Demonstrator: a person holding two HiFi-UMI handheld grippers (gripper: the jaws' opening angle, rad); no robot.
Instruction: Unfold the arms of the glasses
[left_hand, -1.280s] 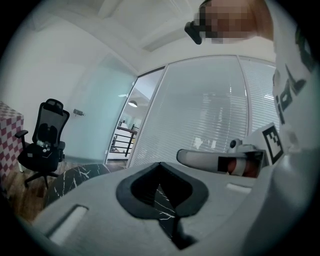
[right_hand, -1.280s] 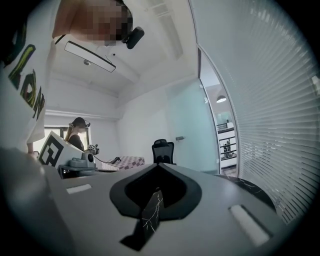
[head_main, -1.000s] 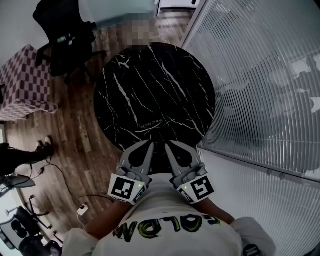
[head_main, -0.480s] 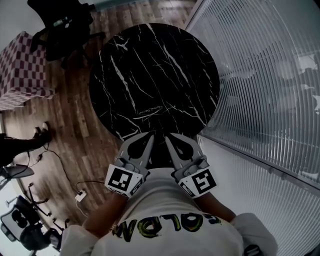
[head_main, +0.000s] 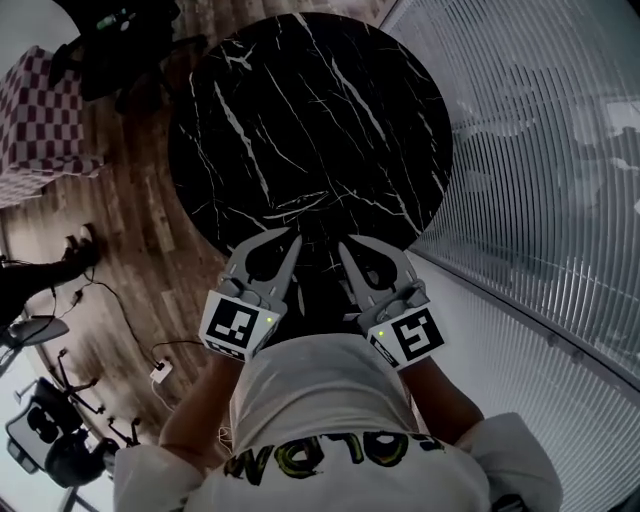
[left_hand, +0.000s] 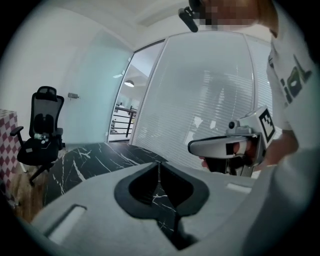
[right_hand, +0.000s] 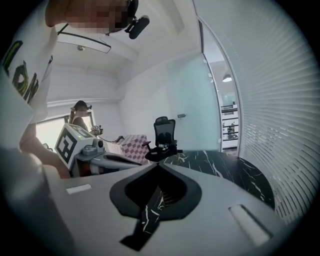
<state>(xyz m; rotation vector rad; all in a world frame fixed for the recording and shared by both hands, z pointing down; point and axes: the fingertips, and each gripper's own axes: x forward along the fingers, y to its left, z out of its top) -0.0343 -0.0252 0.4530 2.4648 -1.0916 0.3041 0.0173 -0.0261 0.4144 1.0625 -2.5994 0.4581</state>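
Round black marble table (head_main: 330, 100) on a wood floor (head_main: 130, 200), with a slatted glass wall (head_main: 540, 150) along its right. The glasses (head_main: 298, 205) lie on the table near its close edge, a thin pale outline too small for me to tell how their arms sit. I hold my left gripper (head_main: 291, 238) and right gripper (head_main: 346, 244) just short of them, over that edge. Both jaw pairs are closed tip to tip with nothing between them.
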